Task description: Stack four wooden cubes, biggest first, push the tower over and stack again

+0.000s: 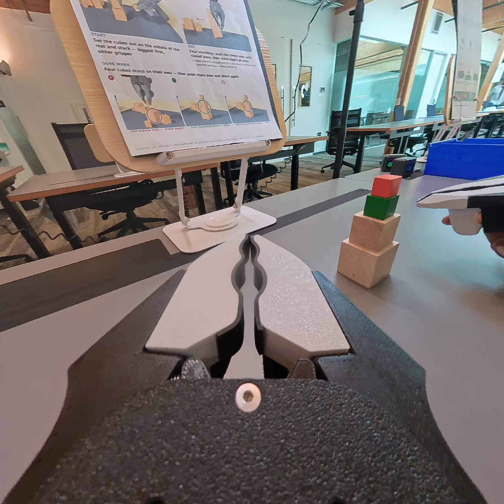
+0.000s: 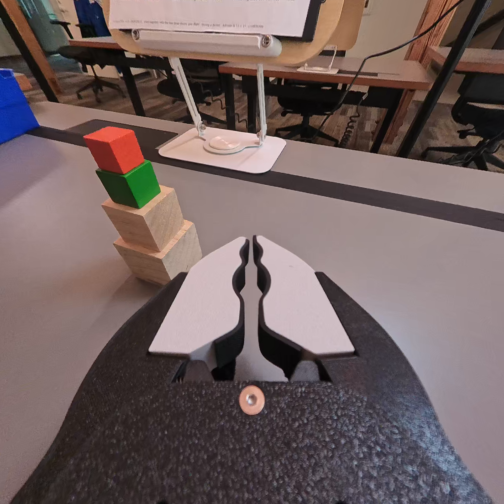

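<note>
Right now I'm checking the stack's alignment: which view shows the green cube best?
The right wrist view: the green cube is nearer and larger, top and two sides visible. The left wrist view shows it smaller and farther off, side-on.

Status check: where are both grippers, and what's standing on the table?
Left gripper shut, empty, near the white stand base. Right gripper almost shut, empty, beside the block tower. Tower stands four high, red block on top. Nothing touches it.

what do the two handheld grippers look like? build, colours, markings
Both match. The left gripper and right gripper each have two pale grey, curved fingers with wavy black inner pads, set in a black, rough-textured printed body with one pale screw at its centre. No cables, markings or sleeves are visible.
</note>
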A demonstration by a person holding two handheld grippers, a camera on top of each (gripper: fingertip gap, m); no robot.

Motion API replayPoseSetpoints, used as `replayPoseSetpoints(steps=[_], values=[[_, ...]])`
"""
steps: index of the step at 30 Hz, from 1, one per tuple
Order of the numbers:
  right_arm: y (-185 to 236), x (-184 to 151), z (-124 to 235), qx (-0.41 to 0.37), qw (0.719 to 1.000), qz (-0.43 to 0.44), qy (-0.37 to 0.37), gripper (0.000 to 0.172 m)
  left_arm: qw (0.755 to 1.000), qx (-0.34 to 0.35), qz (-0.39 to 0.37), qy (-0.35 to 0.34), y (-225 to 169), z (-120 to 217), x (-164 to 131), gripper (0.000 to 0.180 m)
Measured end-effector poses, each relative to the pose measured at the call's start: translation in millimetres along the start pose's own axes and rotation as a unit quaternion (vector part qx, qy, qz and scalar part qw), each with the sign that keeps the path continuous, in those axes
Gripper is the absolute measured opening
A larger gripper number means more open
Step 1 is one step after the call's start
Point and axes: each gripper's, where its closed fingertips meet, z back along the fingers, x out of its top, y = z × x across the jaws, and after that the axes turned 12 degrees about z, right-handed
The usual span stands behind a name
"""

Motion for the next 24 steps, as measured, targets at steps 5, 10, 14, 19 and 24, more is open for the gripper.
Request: replayPoseSetpoints(steps=[5, 10, 14, 19, 24], values=[[2.8, -1.3, -3.3, -0.010, 1.000, 0.014, 0.006, 0.002, 0.999, 0.034, -0.002, -0.002, 9.4, 1.3, 0.8, 0.000], [4.7, -3.7, -9.7, -0.018, 0.999, 0.027, 0.010, 0.001, 0.999, 0.048, 0.016, 0.005, 14.2, 3.4, 2.2, 0.000], [11.8, -7.5, -21.1, -0.024, 0.998, 0.057, 0.024, 0.000, 0.999, 0.047, 0.017, -0.002, 14.0, 4.3, 6.2, 0.000], [21.0, -4.1, -29.1, -0.039, 0.995, 0.090, 0.029, 0.000, 0.999, 0.043, 0.011, -0.008, 12.3, 3.5, 8.9, 0.000], [20.7, -6.4, -31.8, -0.053, 0.993, 0.093, 0.043, 0.000, 0.999, 0.038, 0.016, -0.012, 10.8, 3.9, 10.8, 0.000]])
